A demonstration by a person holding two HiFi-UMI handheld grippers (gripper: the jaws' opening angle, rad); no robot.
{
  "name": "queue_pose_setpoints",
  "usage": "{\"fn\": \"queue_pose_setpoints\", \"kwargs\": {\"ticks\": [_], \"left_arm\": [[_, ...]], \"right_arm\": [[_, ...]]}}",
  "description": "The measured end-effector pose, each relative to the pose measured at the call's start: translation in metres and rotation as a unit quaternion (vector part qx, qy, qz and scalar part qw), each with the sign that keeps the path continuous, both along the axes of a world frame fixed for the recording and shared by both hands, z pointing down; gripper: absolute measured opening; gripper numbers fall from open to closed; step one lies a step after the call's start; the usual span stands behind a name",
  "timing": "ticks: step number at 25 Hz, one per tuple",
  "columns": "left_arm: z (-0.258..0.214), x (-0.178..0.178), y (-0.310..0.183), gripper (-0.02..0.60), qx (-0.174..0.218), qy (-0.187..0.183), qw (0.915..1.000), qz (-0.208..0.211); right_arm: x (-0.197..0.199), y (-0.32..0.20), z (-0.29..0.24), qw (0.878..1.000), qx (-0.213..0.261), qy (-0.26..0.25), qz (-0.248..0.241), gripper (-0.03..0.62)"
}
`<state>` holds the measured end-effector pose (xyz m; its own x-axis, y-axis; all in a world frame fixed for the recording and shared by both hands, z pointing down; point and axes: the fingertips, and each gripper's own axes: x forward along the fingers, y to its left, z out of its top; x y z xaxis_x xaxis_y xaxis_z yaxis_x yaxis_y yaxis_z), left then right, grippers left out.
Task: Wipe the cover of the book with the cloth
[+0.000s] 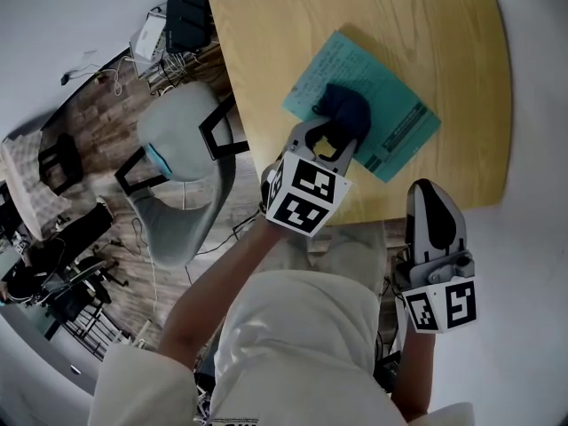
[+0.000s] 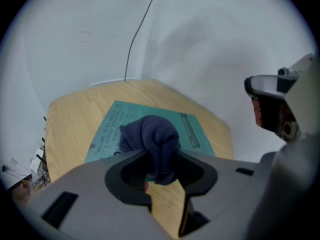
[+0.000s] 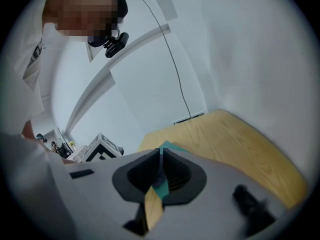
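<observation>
While our left gripper (image 1: pixel 330 138) is pinching the cloth (image 1: pixel 346 109) against the book (image 1: pixel 395 127) near the worktop (image 1: pixel 266 43) edge, our right gripper (image 1: pixel 433 201) is hanging closed, empty; we are fearing drag sliding the unpinned book.

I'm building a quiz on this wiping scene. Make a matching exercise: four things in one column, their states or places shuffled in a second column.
Things:
1. dark blue fabric cloth
2. teal rectangular book
3. left gripper
4. right gripper

States or places:
a. shut with nothing held, clear of the book
b. lies flat on the light wooden table
c. shut on the cloth
d. bunched up on the book's cover

Pairs: 1-d, 2-b, 3-c, 4-a
</observation>
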<state>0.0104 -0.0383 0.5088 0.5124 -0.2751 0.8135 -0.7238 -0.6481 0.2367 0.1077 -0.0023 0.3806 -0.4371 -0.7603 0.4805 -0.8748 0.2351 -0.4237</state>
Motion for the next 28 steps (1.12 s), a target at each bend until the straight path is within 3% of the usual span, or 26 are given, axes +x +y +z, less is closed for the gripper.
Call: {"fn": "queue_pose_setpoints", "kwargs": {"ticks": [6,11,18,23,28], "left_arm": [[-0.001,-0.028,-0.029,0.152,0.018,-0.018,0.9995,-0.018],[-0.001,-0.029,-0.059,0.152,0.034,-0.022,0.9989,-0.023],[0.001,-0.004,-0.086,0.152,0.044,-0.017,0.9987,-0.02],[0.0,0.023,-0.09,0.152,0.063,-0.029,0.9975,0.017],[0.001,0.051,-0.085,0.152,0.053,-0.011,0.9981,0.028]], "right_arm": [[-0.013,-0.004,-0.002,1.0,0.001,-0.003,-0.015,0.035],[-0.01,-0.005,-0.001,1.0,0.0,0.0,-0.017,0.035],[0.003,-0.004,0.002,1.0,-0.001,0.001,-0.005,0.035],[0.013,-0.004,0.0,1.0,-0.001,0.002,0.006,0.035],[0.022,-0.005,0.002,1.0,-0.006,0.005,0.013,0.035]]}}
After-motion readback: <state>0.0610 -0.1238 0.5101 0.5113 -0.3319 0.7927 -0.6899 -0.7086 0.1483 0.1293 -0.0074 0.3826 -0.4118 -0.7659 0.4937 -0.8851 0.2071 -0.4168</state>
